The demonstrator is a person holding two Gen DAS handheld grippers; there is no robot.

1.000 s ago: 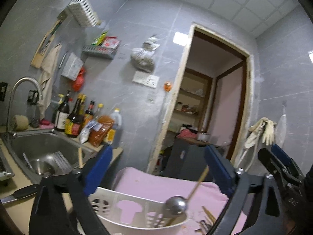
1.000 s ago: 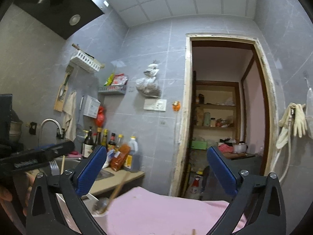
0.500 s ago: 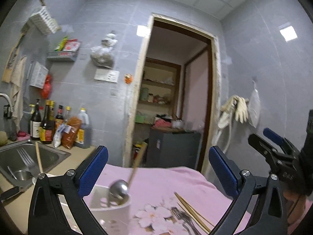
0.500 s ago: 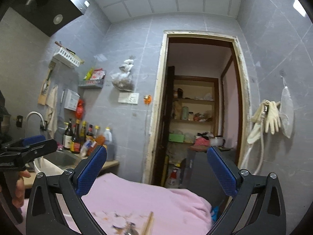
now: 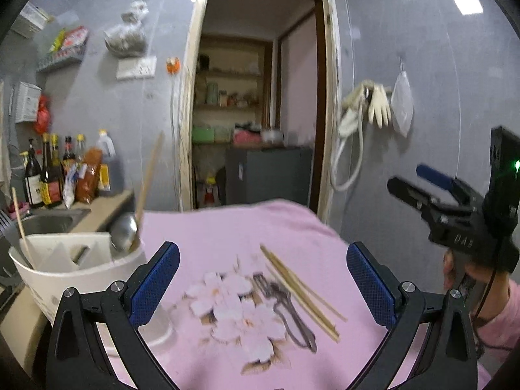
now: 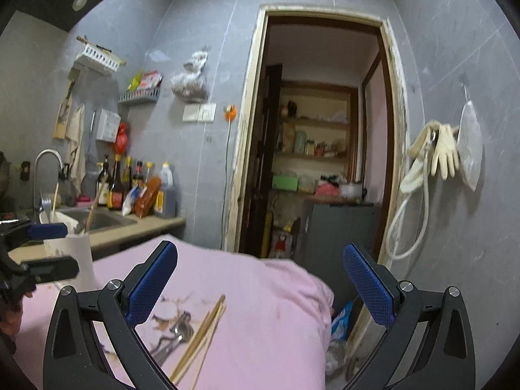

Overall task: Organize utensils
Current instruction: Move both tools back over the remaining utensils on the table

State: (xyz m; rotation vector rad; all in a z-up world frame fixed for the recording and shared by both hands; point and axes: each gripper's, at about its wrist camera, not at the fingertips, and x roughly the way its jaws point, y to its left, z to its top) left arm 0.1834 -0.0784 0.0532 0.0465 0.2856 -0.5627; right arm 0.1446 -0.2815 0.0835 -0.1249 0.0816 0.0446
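A white utensil holder (image 5: 74,269) stands at the left of the pink floral cloth (image 5: 227,237); it holds a ladle (image 5: 125,234) with a wooden handle, a chopstick and a fork. Wooden chopsticks (image 5: 299,289) and metal forks or spoons (image 5: 286,305) lie on the cloth. My left gripper (image 5: 263,282) is open and empty above them. My right gripper (image 6: 260,286) is open and empty over the cloth's right part, with the chopsticks (image 6: 201,334) and metal utensils (image 6: 177,331) below it. The holder (image 6: 70,253) shows at the left of that view.
A sink (image 6: 97,219) with tap and a row of sauce bottles (image 6: 136,188) are on the counter at left. An open doorway (image 6: 321,149) is behind the table. A hose and gloves (image 6: 432,156) hang on the right wall. The cloth's far edge drops off.
Both grippers swung right and tilted down, away from the holder. The loose chopsticks and metal utensils on the cloth have come into view. Both stay open.
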